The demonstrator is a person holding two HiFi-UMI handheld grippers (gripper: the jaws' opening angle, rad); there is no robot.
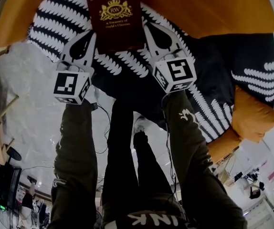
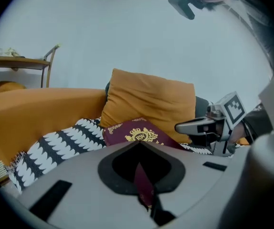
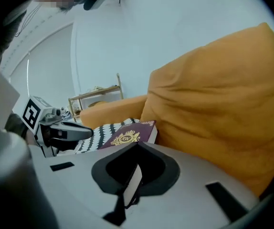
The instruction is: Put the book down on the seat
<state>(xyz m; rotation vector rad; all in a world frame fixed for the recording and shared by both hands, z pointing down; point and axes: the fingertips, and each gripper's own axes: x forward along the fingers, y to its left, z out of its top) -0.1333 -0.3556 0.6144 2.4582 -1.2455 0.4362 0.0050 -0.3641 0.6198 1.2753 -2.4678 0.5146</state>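
A maroon hardback book (image 1: 115, 18) with a gold crest lies flat over the sofa seat's black-and-white patterned throw (image 1: 60, 20). Whether it rests on the throw I cannot tell. My left gripper (image 1: 92, 36) is shut on the book's near left corner. My right gripper (image 1: 148, 30) is shut on its near right corner. In the left gripper view the book (image 2: 136, 133) runs into the left gripper (image 2: 144, 187), with the right gripper (image 2: 205, 127) beside it. In the right gripper view the book's (image 3: 127, 137) page edge sits in the right gripper (image 3: 132, 184), and the left gripper (image 3: 60, 130) is at the left.
An orange back cushion (image 3: 223, 109) stands right behind the book. The sofa's orange arm (image 2: 36, 109) is at the left, with a wooden shelf (image 2: 17, 61) beyond it. More orange cushions (image 1: 251, 116) lie at the right. The person's legs (image 1: 142, 175) stand on a pale floor (image 1: 27, 104).
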